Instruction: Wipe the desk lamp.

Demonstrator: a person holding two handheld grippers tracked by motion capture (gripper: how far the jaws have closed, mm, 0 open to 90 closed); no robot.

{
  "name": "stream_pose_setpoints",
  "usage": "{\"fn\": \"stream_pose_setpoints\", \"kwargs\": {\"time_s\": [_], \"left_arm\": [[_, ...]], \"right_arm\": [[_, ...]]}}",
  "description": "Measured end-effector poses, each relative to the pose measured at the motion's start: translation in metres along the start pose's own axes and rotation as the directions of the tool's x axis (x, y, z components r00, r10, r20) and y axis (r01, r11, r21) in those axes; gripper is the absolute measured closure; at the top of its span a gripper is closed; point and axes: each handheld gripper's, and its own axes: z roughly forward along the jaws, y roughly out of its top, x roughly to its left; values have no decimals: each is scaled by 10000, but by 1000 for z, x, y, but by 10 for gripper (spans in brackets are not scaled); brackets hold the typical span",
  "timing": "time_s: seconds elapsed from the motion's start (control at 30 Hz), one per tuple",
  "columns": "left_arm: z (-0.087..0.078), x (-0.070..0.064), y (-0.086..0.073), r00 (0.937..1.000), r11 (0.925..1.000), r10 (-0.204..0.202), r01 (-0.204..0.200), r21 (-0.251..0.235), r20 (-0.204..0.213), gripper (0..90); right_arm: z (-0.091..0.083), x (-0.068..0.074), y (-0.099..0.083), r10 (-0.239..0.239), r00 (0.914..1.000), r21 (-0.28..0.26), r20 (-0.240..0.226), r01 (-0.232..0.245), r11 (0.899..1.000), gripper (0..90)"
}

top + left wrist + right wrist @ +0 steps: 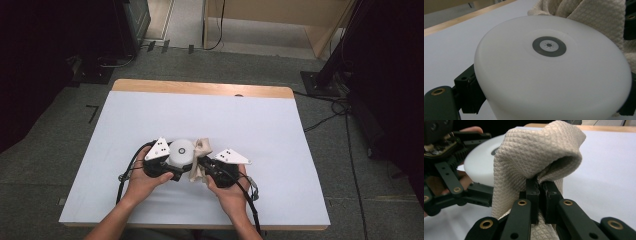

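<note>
The table (150, 107) has a big white top with a wood strip along its far edge. Near the middle of the near edge sit the two grippers, close side by side. The left gripper (549, 105) hugs a white round container (554, 67) between its jaws, one jaw on each side of it. The container is smooth and milky, with a flat top and a small grey ring in the middle. Just to its right, touching it, is a cream cloth (534, 152) with a tiny diamond pattern. The right gripper (541, 192) pinches a fold of the cloth tight, and the cloth humps up over the jaws.
</note>
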Motion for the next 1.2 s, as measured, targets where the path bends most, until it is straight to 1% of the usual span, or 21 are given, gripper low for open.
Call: {"fn": "stream_pose_setpoints", "kwargs": {"time_s": [0.23,0.37,0.4,0.5,0.57,0.63,0.73,0.83,0.87,0.97,1.07,1.13,1.2], "left_arm": [[0,0,0,10000,10000,9,-9,-13,-31,83],[0,-1,-1,10000,10000,-10,10,-68,-42,83],[0,-1,-1,10000,10000,-10,9,-72,-46,83],[0,-1,-1,10000,10000,-11,10,-75,-53,83],[0,-1,-1,10000,10000,-20,19,-76,-55,83],[0,-1,-1,10000,10000,-19,18,-74,-59,83],[0,-1,-1,10000,10000,-21,20,-60,-63,83],[0,-1,-1,10000,10000,-16,15,-54,-73,83],[0,-1,-1,10000,10000,-19,18,-58,-77,83],[0,-1,-1,10000,10000,-33,32,-60,-71,83],[0,-1,-1,10000,10000,-35,34,-60,-75,83],[0,-2,-1,10000,10000,-47,47,-61,-78,83],[0,-1,-1,10000,10000,-38,38,-60,-70,83]], "right_arm": [[12,-4,-12,173,9997,634,158,-183,9978,852],[21,-9,-21,292,9993,1109,237,-317,9933,851],[25,-11,-24,398,9988,1414,270,-432,9890,851],[28,-13,-27,435,9986,1562,294,-476,9866,851],[29,-13,-27,530,9982,1571,279,-567,9860,852],[27,-12,-26,492,9984,1504,261,-526,9872,852],[22,-11,-21,502,9986,1075,144,-514,9929,853],[12,-8,-10,384,9993,376,-15,-384,9986,852],[8,-7,-6,279,9996,109,-27,-278,9996,852],[-2,-2,5,-60,10000,-536,-78,56,9985,852],[-4,1,9,-294,9996,-635,-46,291,9976,852],[-2,0,7,-220,9997,-596,-104,214,9980,852],[1,-3,4,-180,9998,-387,-100,176,9991,852]]}}
